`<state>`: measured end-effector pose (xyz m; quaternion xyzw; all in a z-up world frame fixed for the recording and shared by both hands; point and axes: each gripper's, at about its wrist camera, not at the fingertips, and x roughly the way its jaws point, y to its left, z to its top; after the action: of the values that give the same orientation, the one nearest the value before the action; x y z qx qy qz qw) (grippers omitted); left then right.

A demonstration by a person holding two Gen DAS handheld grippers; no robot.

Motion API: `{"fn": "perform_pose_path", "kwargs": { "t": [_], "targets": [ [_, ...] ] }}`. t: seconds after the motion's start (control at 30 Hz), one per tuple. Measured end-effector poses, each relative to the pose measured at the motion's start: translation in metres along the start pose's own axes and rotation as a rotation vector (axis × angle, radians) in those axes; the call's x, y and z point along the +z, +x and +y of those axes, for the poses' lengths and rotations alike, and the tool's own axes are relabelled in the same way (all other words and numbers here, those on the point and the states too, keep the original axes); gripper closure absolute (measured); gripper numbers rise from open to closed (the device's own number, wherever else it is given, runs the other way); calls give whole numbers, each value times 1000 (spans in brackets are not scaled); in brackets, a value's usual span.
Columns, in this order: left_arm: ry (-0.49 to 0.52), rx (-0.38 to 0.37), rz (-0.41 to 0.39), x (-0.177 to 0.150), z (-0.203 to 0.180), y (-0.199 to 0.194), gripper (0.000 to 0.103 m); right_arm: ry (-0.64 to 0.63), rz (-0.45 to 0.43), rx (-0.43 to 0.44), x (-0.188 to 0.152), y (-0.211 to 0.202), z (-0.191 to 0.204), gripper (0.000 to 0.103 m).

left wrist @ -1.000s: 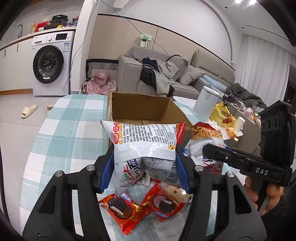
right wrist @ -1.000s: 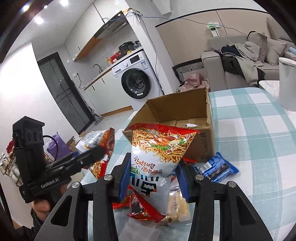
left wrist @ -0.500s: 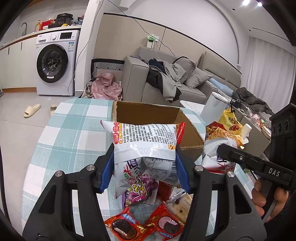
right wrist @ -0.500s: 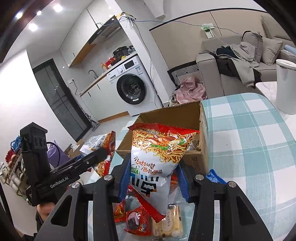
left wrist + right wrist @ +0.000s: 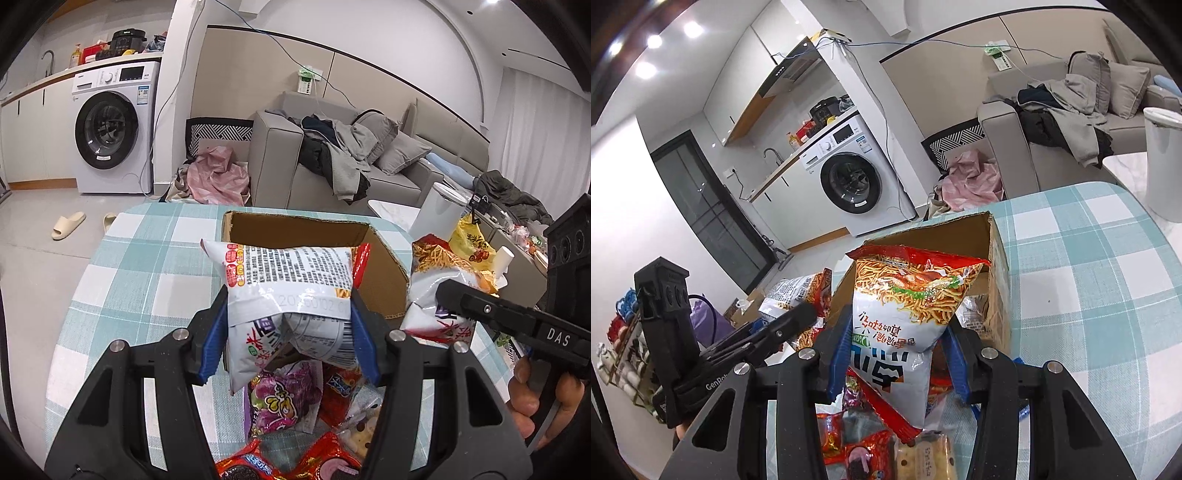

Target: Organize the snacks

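1. The left tool [image 5: 290,332] is clamped on a white noodle-snack bag [image 5: 290,284], held up in front of the open cardboard box [image 5: 314,232]; its back shows dense print and a date stamp starting "20".
2. The right tool [image 5: 897,354] is clamped on a red-topped noodle bag [image 5: 908,306], raised at the box's near wall.
3. Loose snack packets [image 5: 284,398] lie on the checked tabletop [image 5: 140,258] before the box.
4. Seen from the left camera, the right tool reads "DAS".

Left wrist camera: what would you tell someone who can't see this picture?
The left claw grips a white snack bag in front of an open cardboard box on a checked table. More snacks lie below.
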<state>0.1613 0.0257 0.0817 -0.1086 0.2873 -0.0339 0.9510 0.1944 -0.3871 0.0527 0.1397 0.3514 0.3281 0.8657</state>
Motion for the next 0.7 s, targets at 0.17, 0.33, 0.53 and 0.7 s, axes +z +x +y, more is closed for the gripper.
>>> {"fn": "perform_pose_path", "kwargs": {
  "t": [0.17,0.33,0.53,0.7],
  "targets": [
    [5,13,5,4,-2,10,47,17,6,-2,5,8,-6,58],
    [3,22,25,11,-3,29,47,30,18,-11,10,20,-11,58],
    [12,36,41,14,-3,50,47,38,26,-17,14,30,-15,58],
    [1,43,51,14,2,65,47,46,27,-28,16,36,-19,58]
  ]
}}
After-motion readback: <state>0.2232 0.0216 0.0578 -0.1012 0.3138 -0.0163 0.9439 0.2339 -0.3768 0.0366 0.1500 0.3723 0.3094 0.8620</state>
